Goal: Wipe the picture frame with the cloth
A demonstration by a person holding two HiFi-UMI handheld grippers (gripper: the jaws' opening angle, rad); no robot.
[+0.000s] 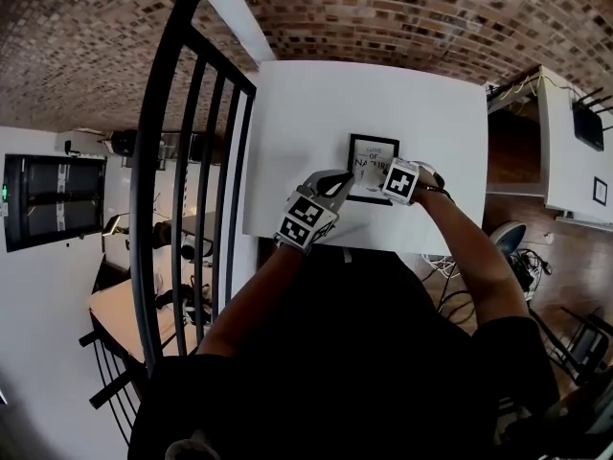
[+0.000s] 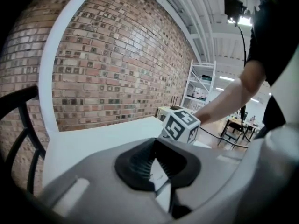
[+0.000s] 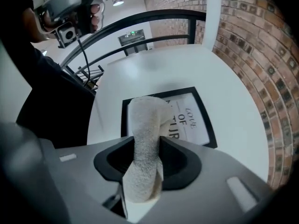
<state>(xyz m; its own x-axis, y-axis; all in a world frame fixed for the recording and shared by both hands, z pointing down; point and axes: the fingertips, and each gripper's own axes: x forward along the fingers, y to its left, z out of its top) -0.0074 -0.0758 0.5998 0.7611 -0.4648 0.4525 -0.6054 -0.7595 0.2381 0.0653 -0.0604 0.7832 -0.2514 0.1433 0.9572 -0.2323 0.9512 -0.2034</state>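
The picture frame [image 1: 372, 168] lies flat on the white table [image 1: 316, 113], toward the tabletop's 6 o'clock edge in the head view. It is a thin, black-rimmed rectangle around a pale print with dark lettering.

In the right gripper view the frame [image 3: 189, 118] sits just beyond the jaws. The right gripper [image 3: 145, 125] is clamped on a cloth [image 3: 140, 171], a nubbly off-white towelling strip. The cloth stands up between the ribbed black pads and folds over at its top, against the frame's near edge.

The left gripper [image 1: 337, 182] rests at the frame's 8 o'clock corner. In its own view the left gripper [image 2: 154, 148] has its pads meeting at the tips, with nothing held and only a sliver of white tabletop showing behind them. The right gripper's marker cube [image 2: 180, 125] sits at 1 o'clock from them.

The tabletop is smooth and matte. A red-brown brick wall [image 1: 383, 8] runs along its far side, and a black railing [image 1: 182, 161] of round bars curves past at 9 o'clock. White shelving [image 2: 198, 90] stands further back in the room.
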